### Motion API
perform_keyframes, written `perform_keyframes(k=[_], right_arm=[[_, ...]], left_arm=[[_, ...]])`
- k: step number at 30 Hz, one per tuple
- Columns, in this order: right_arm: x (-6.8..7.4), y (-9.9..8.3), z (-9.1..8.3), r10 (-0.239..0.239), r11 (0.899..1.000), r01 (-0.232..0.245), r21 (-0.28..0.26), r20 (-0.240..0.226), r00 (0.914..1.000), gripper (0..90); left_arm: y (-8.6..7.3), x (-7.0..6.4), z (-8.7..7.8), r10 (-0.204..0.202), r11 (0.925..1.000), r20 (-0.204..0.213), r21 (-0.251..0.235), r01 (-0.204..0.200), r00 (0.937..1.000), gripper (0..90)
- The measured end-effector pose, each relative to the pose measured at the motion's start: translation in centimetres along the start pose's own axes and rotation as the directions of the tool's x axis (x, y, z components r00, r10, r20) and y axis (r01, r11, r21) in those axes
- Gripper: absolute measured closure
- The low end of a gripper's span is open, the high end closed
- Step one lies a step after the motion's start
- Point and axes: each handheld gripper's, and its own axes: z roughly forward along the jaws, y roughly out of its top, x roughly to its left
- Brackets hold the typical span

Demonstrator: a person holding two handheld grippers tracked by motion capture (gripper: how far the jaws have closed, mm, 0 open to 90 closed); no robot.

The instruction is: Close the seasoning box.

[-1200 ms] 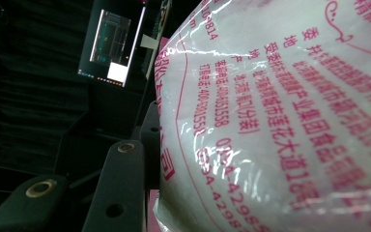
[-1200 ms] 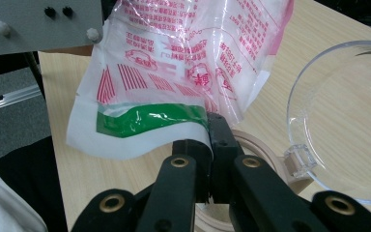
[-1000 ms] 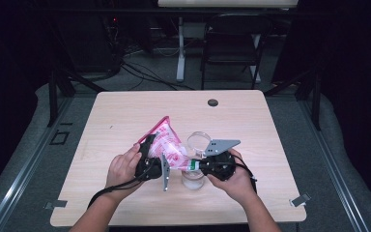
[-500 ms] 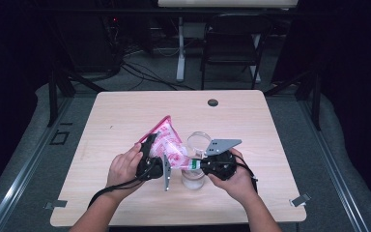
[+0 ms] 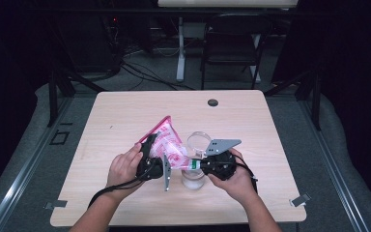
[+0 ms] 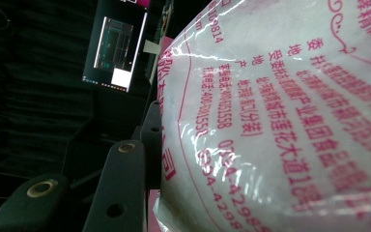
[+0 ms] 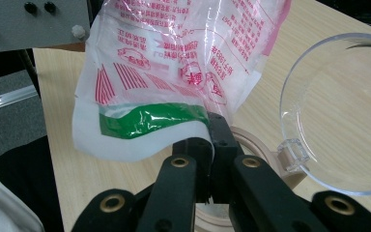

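Both forearms come in bare, with no sleeve in sight; each hand wraps a squat black rounded gripper body. The black left gripper (image 5: pixel 150 155) carries a narrow grey metal plate on edge beside it, and a thin black cable loops from it past the wrist; its matte black plastic jaws show brass-coloured rivets and small round holes. The black right gripper (image 7: pixel 211 126) is topped by a flat grey three-cornered plate with small dark screws; its two black jaws are jointed links, each pinned with brass-ringed rivets; a black cable trails from it too.
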Motion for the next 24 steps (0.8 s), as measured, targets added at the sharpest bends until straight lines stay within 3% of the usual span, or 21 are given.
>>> perform_keyframes(k=[24], right_arm=[[0.00,-0.21,0.53,0.003,1.000,-0.002,0.008,-0.004,1.0000,89.8]], left_arm=[[-0.18,0.08,-0.02,0.001,1.0000,-0.005,-0.003,-0.001,1.0000,62.4]])
